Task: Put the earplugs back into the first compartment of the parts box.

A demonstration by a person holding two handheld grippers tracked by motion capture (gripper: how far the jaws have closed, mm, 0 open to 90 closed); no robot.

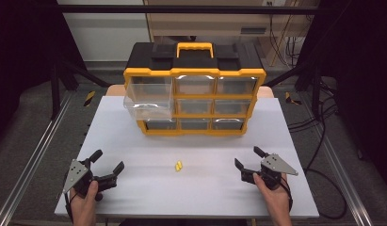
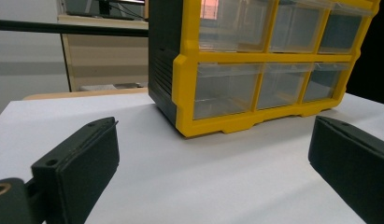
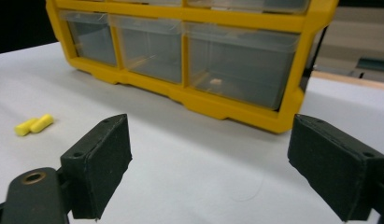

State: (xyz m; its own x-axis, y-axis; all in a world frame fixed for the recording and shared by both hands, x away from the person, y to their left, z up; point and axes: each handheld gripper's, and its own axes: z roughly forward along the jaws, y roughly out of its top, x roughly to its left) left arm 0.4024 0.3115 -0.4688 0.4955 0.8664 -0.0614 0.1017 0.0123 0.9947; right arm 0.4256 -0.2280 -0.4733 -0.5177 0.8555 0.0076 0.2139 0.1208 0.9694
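While both grippers rest near the table's front edge in the high view, the left gripper (image 1: 105, 165) and right gripper (image 1: 248, 157) spread wide and empty, two small yellow plugs (image 1: 178, 165) lie untouched between them. One clear drawer (image 1: 148, 107) already juts from the yellow-and-black organizer (image 1: 195, 96), so picking up and dropping in seem left.

From the left gripper view, glossy translucent drawers sit in a hard yellow frame.

From the right gripper view, the plugs (image 3: 34, 124) look soft and cylindrical on the matte white table (image 3: 180, 177).
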